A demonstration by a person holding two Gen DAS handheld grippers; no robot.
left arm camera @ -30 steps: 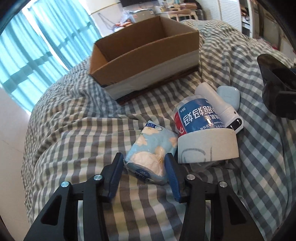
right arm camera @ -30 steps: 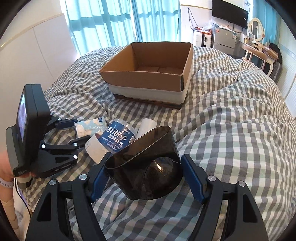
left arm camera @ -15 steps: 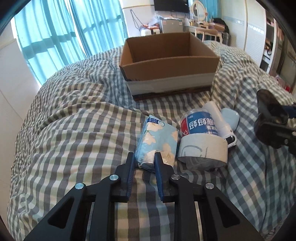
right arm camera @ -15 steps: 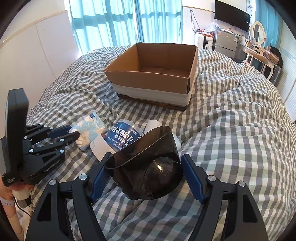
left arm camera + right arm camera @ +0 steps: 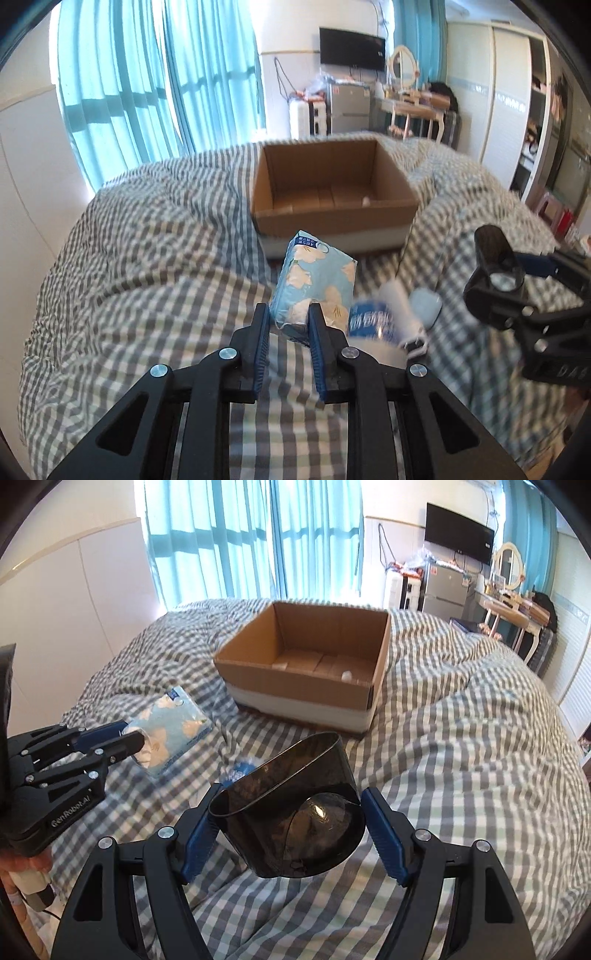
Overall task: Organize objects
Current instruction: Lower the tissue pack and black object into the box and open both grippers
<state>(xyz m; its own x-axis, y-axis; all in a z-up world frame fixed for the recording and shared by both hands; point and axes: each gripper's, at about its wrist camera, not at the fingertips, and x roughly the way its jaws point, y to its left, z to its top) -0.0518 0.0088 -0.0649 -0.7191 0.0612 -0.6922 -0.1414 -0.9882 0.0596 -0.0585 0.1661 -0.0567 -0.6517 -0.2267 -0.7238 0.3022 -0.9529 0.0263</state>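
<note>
The left gripper (image 5: 286,325) is clamped on the near end of a blue flowered tissue pack (image 5: 314,280). Its two pads pinch the pack's lower corner, and the rest of the pack sticks out past the fingertips, tilted up toward the box and clear of the checked quilt (image 5: 147,280). From the right wrist view the same pack (image 5: 173,731) hangs off the tips of that gripper (image 5: 129,740), above the bedding.

The right gripper (image 5: 288,823) holds a dark, see-through plastic holder (image 5: 291,808). Its blue pads press on the holder's two sides, so the jaws stand fairly wide around it, and the holder's open mouth faces up and away.

Just beyond the left fingertips, on the quilt, lie a blue-labelled jar (image 5: 369,321), a white tube (image 5: 400,306) and a pale blue pebble-shaped thing (image 5: 426,306), close together and blurred.

Farther off, the open cardboard box (image 5: 332,218) sits on the bed, well apart from both grippers. A small white bit lies on its floor.

Behind the bed are teal curtains (image 5: 147,92), a wall screen (image 5: 351,53) and a dressing table (image 5: 413,103).
</note>
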